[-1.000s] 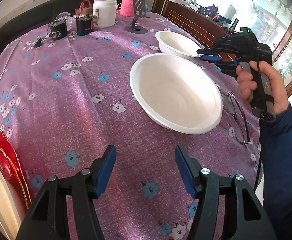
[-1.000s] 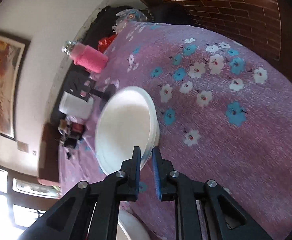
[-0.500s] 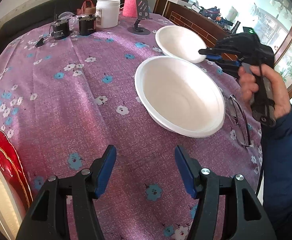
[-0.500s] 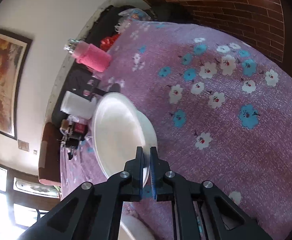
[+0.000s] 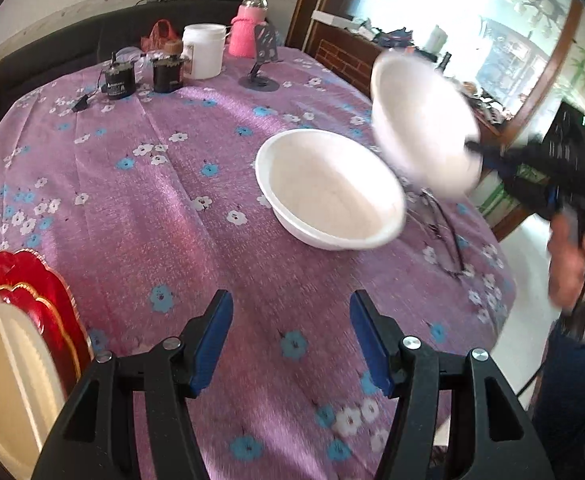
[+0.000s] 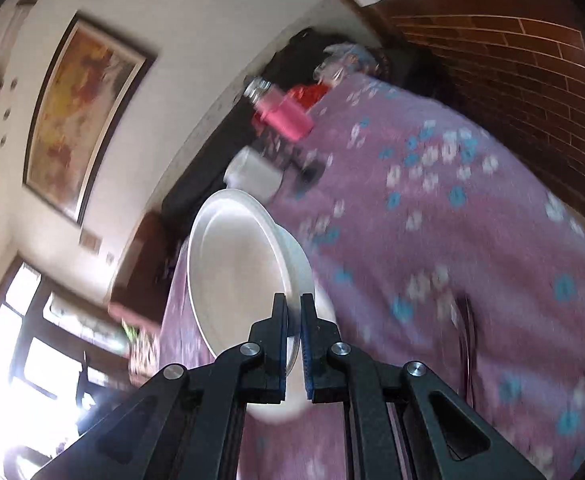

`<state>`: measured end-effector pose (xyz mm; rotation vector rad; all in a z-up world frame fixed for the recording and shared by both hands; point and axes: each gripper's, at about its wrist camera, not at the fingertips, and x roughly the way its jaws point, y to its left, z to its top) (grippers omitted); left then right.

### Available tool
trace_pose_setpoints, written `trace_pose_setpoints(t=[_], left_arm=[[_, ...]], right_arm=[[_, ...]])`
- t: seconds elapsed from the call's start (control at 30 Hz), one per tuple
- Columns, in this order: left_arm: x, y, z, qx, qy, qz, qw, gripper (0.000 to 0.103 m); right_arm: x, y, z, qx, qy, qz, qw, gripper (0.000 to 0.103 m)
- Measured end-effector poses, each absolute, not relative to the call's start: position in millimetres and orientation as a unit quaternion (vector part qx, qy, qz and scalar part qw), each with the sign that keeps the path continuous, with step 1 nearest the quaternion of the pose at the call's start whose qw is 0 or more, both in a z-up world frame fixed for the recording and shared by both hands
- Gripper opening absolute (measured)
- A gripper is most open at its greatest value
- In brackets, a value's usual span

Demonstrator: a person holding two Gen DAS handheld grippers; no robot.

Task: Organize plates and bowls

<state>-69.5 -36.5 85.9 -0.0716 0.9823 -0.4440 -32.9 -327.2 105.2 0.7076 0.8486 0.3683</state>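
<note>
Bowl [image 5: 424, 128] hangs tilted, rim clamped in the right gripper's [image 6: 294, 344] jaws — just beside the larger bowl [image 5: 328, 188]; left gripper [image 5: 290, 340] jaws apart, farther off.

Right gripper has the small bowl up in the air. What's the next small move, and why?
Probably carry the small bowl over the big bowl and level it. The right gripper pinches its rim, tilted and airborne, while the big bowl sits open on the table; the left gripper is open, idle.

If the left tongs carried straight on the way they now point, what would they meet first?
Most likely the white bowl on the table, which sits ahead of the open left tongs. Only bare purple tablecloth lies between, though depth is uncertain.
</note>
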Motion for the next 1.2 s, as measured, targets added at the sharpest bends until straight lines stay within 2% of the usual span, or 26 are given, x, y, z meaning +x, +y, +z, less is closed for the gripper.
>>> trace_pose_setpoints(t=[0.2, 0.47, 0.5, 0.53, 0.63, 0.67, 0.83, 1.0, 1.07, 1.13, 1.17, 1.2], left_arm=[[-96.0, -29.1, 96.3, -0.023, 0.451, -0.23, 0.862, 0.06], [-95.5, -28.1, 68.3, -0.006, 0.485, -0.219, 0.847, 0.058], [-93.3, -29.9, 63.8, -0.004, 0.489, -0.214, 0.845, 0.049], [-90.8, -32.0, 59.7, -0.002, 0.494, -0.212, 0.843, 0.036], [-84.1, -38.8, 48.2, -0.003, 0.507, -0.212, 0.835, 0.016], [-83.3, -40.9, 45.8, -0.002, 0.508, -0.211, 0.835, 0.014], [-85.1, -50.7, 46.5, 0.03, 0.491, -0.202, 0.847, 0.014], [-88.0, -55.7, 45.9, 0.052, 0.478, -0.199, 0.854, 0.015], [-87.1, -55.6, 43.9, 0.052, 0.475, -0.202, 0.855, 0.015], [-86.3, -56.7, 43.2, 0.052, 0.471, -0.205, 0.856, 0.015], [-86.4, -58.2, 43.2, 0.05, 0.471, -0.21, 0.855, 0.014], [-86.9, -59.9, 43.1, 0.054, 0.469, -0.207, 0.857, 0.014]], right_arm=[[-88.5, -289.2, 73.4, 0.306, 0.454, 0.213, 0.81, 0.007], [-105.4, -249.7, 33.6, 0.292, 0.511, 0.249, 0.769, 0.007], [-106.2, -246.3, 33.4, 0.287, 0.512, 0.25, 0.77, 0.007], [-105.6, -243.7, 32.4, 0.282, 0.515, 0.251, 0.77, 0.008], [-101.9, -240.0, 31.9, 0.258, 0.515, 0.233, 0.784, 0.009], [-101.1, -238.5, 32.1, 0.246, 0.515, 0.225, 0.79, 0.01], [-96.4, -226.7, 37.4, 0.183, 0.51, 0.195, 0.817, 0.014], [-101.0, -219.6, 41.6, 0.107, 0.501, 0.168, 0.842, 0.032], [-106.7, -220.9, 43.7, 0.097, 0.496, 0.17, 0.846, 0.034], [-111.7, -219.5, 44.6, 0.087, 0.49, 0.172, 0.85, 0.032], [-113.7, -218.6, 44.1, 0.086, 0.491, 0.176, 0.849, 0.02], [-114.3, -217.2, 43.3, 0.088, 0.491, 0.18, 0.848, 0.015]])
